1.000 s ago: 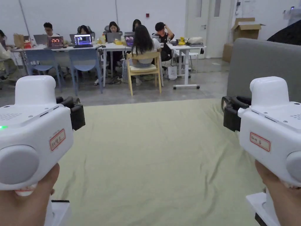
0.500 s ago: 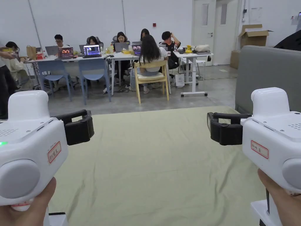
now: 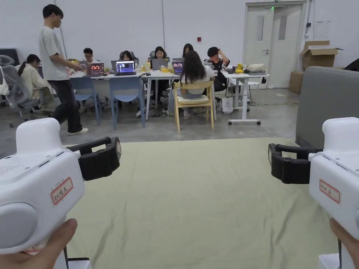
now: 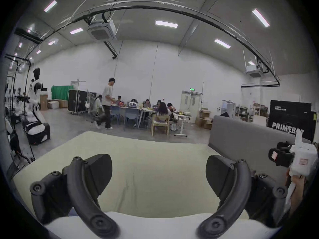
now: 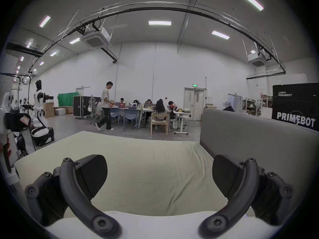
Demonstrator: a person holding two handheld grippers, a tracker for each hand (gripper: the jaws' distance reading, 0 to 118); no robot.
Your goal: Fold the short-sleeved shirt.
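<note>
claws over wrinkled pale-green sheet

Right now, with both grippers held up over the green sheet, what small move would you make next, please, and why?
Probably tilt the head down. The left gripper and right gripper are open and empty above the green sheet, and no shirt lies on the part seen, so find it first.

A wide surface draped in a pale green, lightly wrinkled cloth sheet stretches toward the grey concrete floor, flanked by a grey upholstered panel.
</note>
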